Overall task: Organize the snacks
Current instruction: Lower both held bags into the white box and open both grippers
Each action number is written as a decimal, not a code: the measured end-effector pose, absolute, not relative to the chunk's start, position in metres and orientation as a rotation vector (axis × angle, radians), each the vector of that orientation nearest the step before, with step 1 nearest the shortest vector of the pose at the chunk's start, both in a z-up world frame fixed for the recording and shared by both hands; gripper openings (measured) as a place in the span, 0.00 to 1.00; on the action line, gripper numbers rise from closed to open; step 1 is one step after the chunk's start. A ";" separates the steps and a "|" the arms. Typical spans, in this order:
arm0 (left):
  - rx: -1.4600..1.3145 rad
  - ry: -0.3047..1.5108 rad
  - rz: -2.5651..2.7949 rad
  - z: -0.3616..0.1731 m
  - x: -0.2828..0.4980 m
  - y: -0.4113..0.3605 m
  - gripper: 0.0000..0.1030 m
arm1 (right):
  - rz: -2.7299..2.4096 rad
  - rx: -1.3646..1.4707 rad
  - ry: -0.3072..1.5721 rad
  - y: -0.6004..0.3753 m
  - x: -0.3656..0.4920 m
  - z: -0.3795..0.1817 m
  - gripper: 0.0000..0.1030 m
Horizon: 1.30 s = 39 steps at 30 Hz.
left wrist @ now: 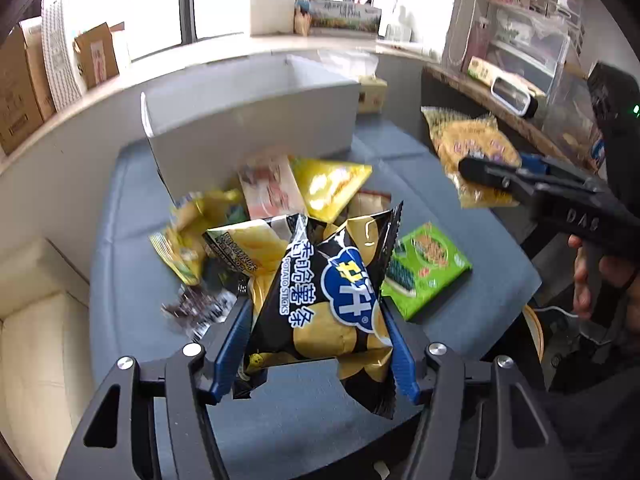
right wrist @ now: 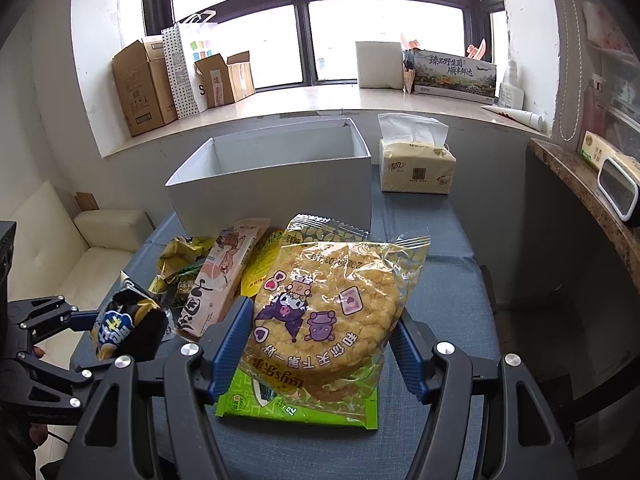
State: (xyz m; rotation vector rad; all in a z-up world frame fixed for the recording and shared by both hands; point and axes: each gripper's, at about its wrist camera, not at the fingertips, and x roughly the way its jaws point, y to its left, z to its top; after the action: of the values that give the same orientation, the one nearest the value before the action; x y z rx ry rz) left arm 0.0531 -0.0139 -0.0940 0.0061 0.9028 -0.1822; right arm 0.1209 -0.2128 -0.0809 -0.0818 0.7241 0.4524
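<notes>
Both grippers loaded; white box ahead.
Left wrist view: left gripper (left wrist: 318, 344) clamped on black bag (left wrist: 324, 300) labelled "POTATO STICKS", held above the blue table (left wrist: 120, 280). Right wrist view: right gripper (right wrist: 324, 340) clamped on clear puffed-cake pack (right wrist: 328, 312); white box (right wrist: 276, 180) straight ahead; green packet (right wrist: 296, 406) beneath.

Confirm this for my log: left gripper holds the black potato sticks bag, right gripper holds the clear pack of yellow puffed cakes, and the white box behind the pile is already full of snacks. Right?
Not quite. The white box looks empty: the right wrist view shows only bare inner walls. The rest stands: the left gripper holds the black potato sticks bag, and the right gripper holds the clear pack of yellow puffed cakes.
</notes>
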 end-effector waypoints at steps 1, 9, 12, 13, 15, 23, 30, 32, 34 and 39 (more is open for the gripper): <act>-0.001 0.883 -0.178 -0.085 0.058 -0.010 0.65 | 0.456 -0.081 0.718 -0.212 0.123 -0.077 0.69; -0.064 0.739 -0.132 -0.023 0.112 0.031 0.66 | 0.553 -0.044 0.647 -0.188 0.170 -0.038 0.69; -0.107 0.694 -0.111 -0.008 0.154 0.047 0.66 | 0.593 -0.050 0.650 -0.168 0.208 -0.027 0.69; -0.132 0.686 -0.104 -0.004 0.168 0.053 0.66 | 0.608 -0.046 0.642 -0.162 0.222 -0.024 0.69; -0.178 0.693 -0.098 0.000 0.204 0.065 0.66 | 0.633 -0.049 0.645 -0.148 0.256 -0.021 0.69; -0.168 0.803 0.068 -0.039 0.306 0.094 0.90 | 0.565 -0.068 0.792 -0.105 0.380 -0.042 0.76; -0.157 0.809 0.047 -0.054 0.303 0.101 1.00 | 0.547 0.050 0.794 -0.121 0.396 -0.051 1.00; -0.183 0.816 0.035 -0.055 0.301 0.104 1.00 | 0.535 0.032 0.782 -0.121 0.393 -0.050 1.00; -0.188 0.805 0.029 -0.054 0.297 0.104 1.00 | 0.539 0.016 0.775 -0.120 0.387 -0.048 1.00; -0.162 0.773 0.001 -0.045 0.275 0.095 1.00 | 0.575 -0.044 0.701 -0.116 0.354 -0.030 1.00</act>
State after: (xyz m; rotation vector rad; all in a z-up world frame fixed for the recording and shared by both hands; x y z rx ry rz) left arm 0.2754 0.0945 -0.0446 -0.1615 0.7726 0.0009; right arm 0.3535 -0.1163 -0.0301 -0.0441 0.7008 0.5746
